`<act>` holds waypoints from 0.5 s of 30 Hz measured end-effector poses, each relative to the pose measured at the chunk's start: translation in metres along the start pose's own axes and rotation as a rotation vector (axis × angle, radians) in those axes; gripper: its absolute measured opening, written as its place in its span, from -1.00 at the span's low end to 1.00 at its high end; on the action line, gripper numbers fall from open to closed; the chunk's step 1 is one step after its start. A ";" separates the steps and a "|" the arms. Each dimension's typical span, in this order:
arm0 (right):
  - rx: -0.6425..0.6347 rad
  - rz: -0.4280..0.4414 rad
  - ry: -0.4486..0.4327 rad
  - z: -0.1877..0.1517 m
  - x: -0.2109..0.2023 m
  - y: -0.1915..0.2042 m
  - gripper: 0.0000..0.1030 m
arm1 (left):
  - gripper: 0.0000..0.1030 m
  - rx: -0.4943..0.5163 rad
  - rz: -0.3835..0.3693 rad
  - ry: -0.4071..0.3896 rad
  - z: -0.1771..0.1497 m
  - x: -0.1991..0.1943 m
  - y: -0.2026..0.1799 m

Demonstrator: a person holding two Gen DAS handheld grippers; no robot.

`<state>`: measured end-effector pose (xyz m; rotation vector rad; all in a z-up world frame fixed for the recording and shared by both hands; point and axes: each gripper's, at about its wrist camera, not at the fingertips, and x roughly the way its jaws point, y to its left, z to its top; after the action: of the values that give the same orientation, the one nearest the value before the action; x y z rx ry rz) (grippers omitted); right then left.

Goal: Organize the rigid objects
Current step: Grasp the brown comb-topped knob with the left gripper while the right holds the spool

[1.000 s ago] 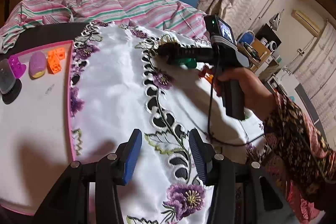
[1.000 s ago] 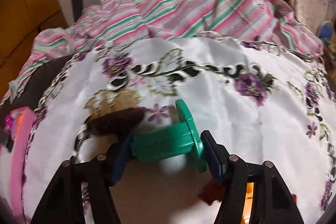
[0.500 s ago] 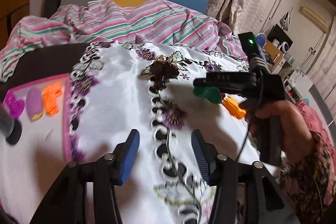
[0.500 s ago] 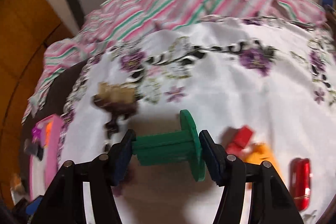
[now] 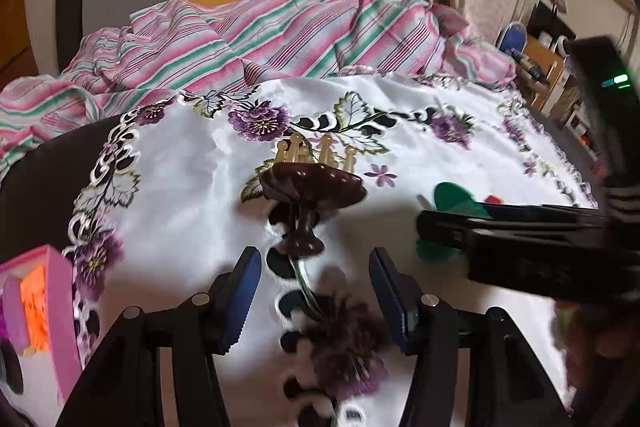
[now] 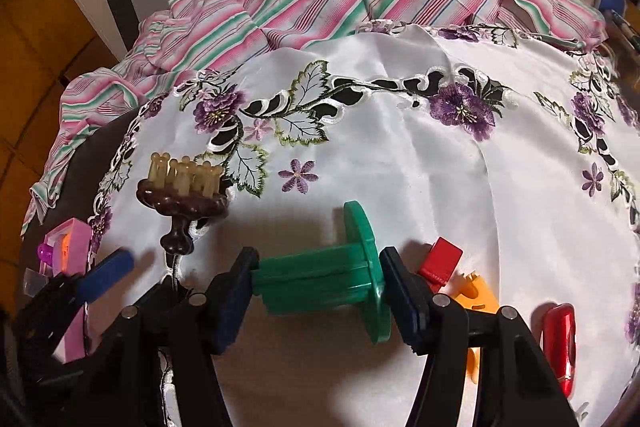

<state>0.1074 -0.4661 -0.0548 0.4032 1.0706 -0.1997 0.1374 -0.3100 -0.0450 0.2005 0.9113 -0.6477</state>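
Observation:
A dark brown massager (image 5: 312, 187) with cream pegs lies on the white flowered cloth (image 5: 192, 179). My left gripper (image 5: 316, 297) hangs just short of its knob, open, with nothing between the blue pads. My right gripper (image 6: 316, 279) is shut on a green spool (image 6: 320, 279), held end to end above the cloth. In the left wrist view the spool (image 5: 456, 197) peeks out behind the right gripper's black body. The right wrist view shows the massager (image 6: 182, 203) to the left, with a left pad (image 6: 106, 277) near it.
A pink tray (image 5: 52, 291) with orange and purple pieces sits at the left edge. A red block (image 6: 440, 261), an orange piece (image 6: 476, 291) and a shiny red object (image 6: 560, 339) lie right of the spool. Striped fabric (image 5: 280, 27) is heaped behind.
My left gripper has swung right, away from the pink tray and up to the brown massager, with its jaws a little wider. The right gripper has rolled slightly and still holds the spool.

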 end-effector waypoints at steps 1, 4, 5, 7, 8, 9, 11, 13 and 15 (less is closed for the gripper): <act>0.004 0.002 0.000 0.000 -0.001 -0.001 0.22 | 0.08 0.010 0.001 -0.006 0.002 0.005 0.000; 0.006 0.004 0.002 0.000 0.000 0.000 0.22 | -0.11 0.026 0.009 0.000 0.005 0.018 0.003; 0.007 0.005 0.003 0.000 0.000 0.000 0.22 | -0.34 0.032 0.012 0.011 0.005 0.023 0.004; 0.007 0.007 0.003 0.000 0.000 0.000 0.22 | -0.44 0.054 0.012 -0.001 0.002 0.025 0.005; 0.008 0.008 0.004 0.000 0.000 0.000 0.22 | -0.53 0.075 -0.001 -0.007 0.000 0.023 0.005; 0.007 0.009 0.004 0.000 0.000 0.000 0.22 | -0.53 0.079 -0.005 -0.006 0.000 0.022 0.005; 0.003 0.009 0.006 0.000 0.001 0.001 0.21 | -0.53 0.056 -0.025 -0.007 -0.002 0.014 0.008; -0.004 0.006 0.007 0.000 0.002 0.002 0.21 | -0.53 0.052 -0.029 -0.025 -0.005 -0.001 0.009; -0.009 0.001 0.007 0.000 0.002 0.004 0.21 | -0.53 0.053 -0.031 -0.037 -0.008 -0.013 0.008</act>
<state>0.1096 -0.4626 -0.0558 0.3964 1.0779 -0.1922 0.1315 -0.2946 -0.0401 0.2213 0.8637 -0.7030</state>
